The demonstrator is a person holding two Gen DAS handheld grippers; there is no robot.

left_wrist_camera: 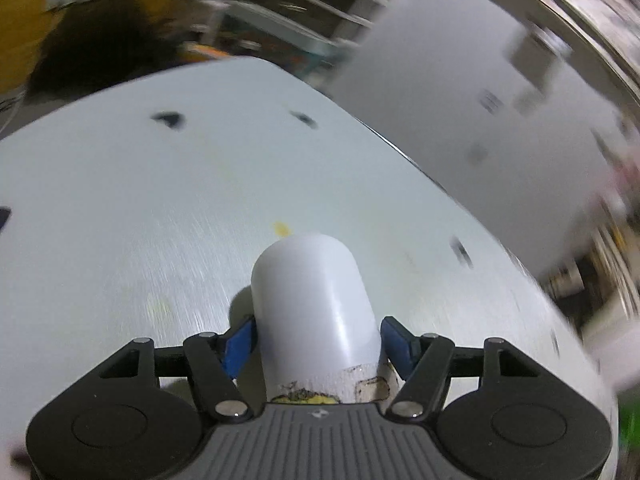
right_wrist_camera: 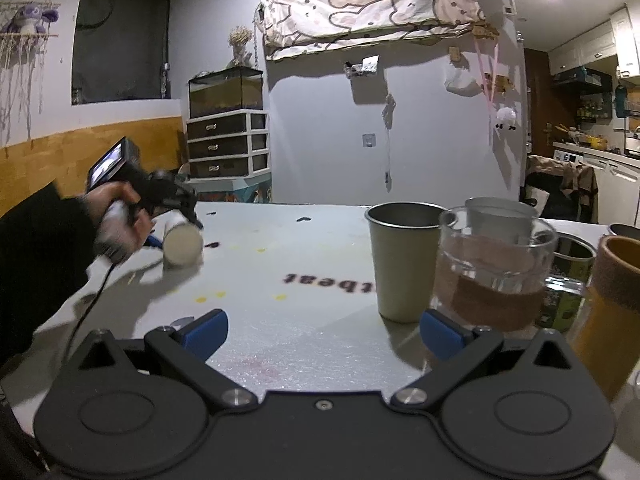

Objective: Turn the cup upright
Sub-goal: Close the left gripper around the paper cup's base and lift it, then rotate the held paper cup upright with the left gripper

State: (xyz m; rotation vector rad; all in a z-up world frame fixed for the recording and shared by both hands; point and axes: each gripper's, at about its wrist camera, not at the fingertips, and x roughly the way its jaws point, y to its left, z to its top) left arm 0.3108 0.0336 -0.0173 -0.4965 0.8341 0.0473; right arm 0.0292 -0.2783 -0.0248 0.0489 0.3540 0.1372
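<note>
A white cup [left_wrist_camera: 316, 304] sits between the blue pads of my left gripper [left_wrist_camera: 320, 340], its closed base pointing away from the camera. The pads press both its sides, so the gripper is shut on it. The view is blurred by motion. In the right wrist view the same cup [right_wrist_camera: 182, 242] is tilted on its side just above the table [right_wrist_camera: 280, 320] at the far left, held by my left gripper [right_wrist_camera: 176, 210]. My right gripper [right_wrist_camera: 322, 334] is open and empty, low over the table's near edge.
Upright cups stand at the right: a metal cup [right_wrist_camera: 404, 260], a glass mug with a brown band [right_wrist_camera: 494, 272], a second metal cup [right_wrist_camera: 500, 212] behind it, and an orange cup [right_wrist_camera: 610, 312]. A drawer unit [right_wrist_camera: 228, 142] stands beyond the table.
</note>
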